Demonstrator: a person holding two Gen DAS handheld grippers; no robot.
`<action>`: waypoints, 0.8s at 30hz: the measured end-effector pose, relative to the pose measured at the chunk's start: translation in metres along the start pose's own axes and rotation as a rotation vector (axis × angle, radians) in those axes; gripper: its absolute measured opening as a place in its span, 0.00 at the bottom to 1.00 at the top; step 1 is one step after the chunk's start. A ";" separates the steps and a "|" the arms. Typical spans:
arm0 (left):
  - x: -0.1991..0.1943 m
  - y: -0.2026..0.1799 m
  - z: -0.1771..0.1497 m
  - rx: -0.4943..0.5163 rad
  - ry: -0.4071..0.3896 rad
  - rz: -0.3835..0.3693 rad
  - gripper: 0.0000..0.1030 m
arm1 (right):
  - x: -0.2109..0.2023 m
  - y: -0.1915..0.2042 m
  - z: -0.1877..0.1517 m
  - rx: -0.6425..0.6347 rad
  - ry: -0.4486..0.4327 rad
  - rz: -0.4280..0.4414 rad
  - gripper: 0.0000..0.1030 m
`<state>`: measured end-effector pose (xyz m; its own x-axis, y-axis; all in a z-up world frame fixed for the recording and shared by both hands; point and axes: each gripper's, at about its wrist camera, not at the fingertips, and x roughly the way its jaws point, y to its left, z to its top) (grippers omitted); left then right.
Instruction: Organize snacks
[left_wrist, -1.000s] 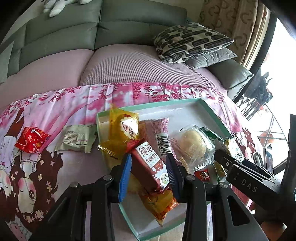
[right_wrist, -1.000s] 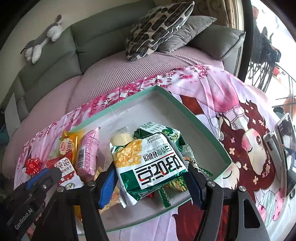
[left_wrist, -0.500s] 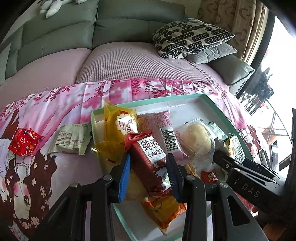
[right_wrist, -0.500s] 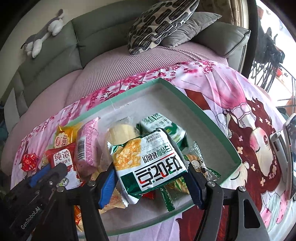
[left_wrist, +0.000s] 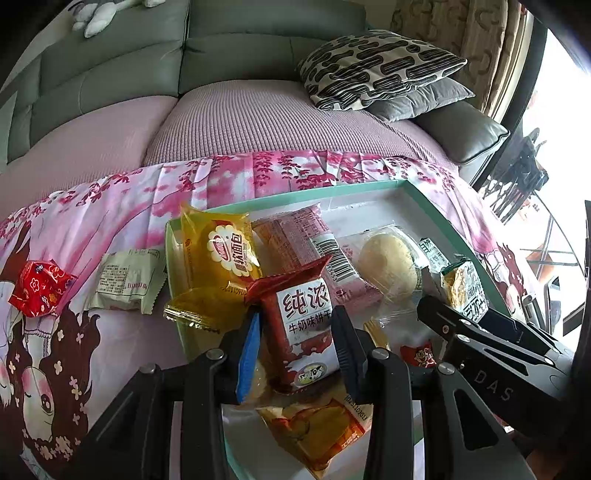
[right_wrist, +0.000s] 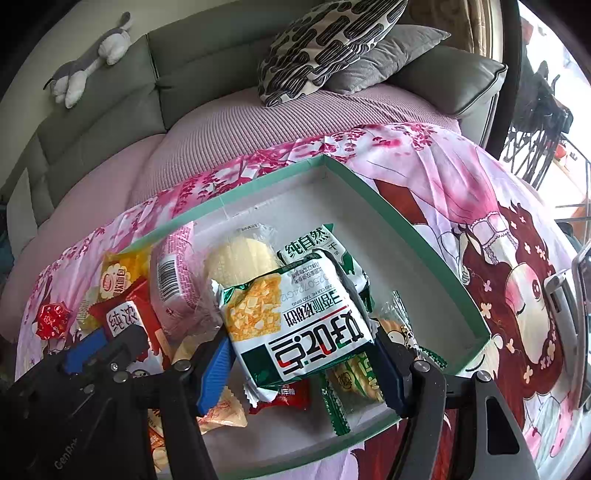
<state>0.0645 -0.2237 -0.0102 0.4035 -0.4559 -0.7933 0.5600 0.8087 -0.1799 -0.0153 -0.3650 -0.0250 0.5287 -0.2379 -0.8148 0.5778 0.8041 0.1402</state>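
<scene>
Both grippers were pinching snacks over the tray: left gripper held the red biscuit pack near the left edge, right gripper the green-white cracker pack mid-tray. Light, crinkly, slippery film, probably brittle inside, so grip across the flat sides.

Right gripper clamped green-white cracker packet above the teal tray, near its front edge; left gripper at front-left corner.

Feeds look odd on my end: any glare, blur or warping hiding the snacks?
Left wrist view: window blown out white at right, fisheye bends the sofa, red biscuit pack sharp. Right wrist view: same overexposure top right, dark corner vignette, green-and-white cracker pack sharp and readable.
</scene>
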 end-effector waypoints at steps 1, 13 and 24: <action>0.000 0.000 0.000 0.001 0.003 0.001 0.39 | 0.001 0.000 0.000 0.000 0.001 0.000 0.69; -0.023 0.007 0.005 -0.018 -0.011 0.022 0.69 | -0.003 0.005 0.003 -0.035 0.010 -0.034 0.83; -0.024 0.037 0.003 -0.111 0.002 0.095 0.76 | -0.004 0.011 0.003 -0.069 0.013 -0.063 1.00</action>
<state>0.0774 -0.1838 0.0043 0.4493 -0.3742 -0.8113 0.4359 0.8845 -0.1666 -0.0095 -0.3571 -0.0188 0.4845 -0.2824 -0.8279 0.5652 0.8235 0.0499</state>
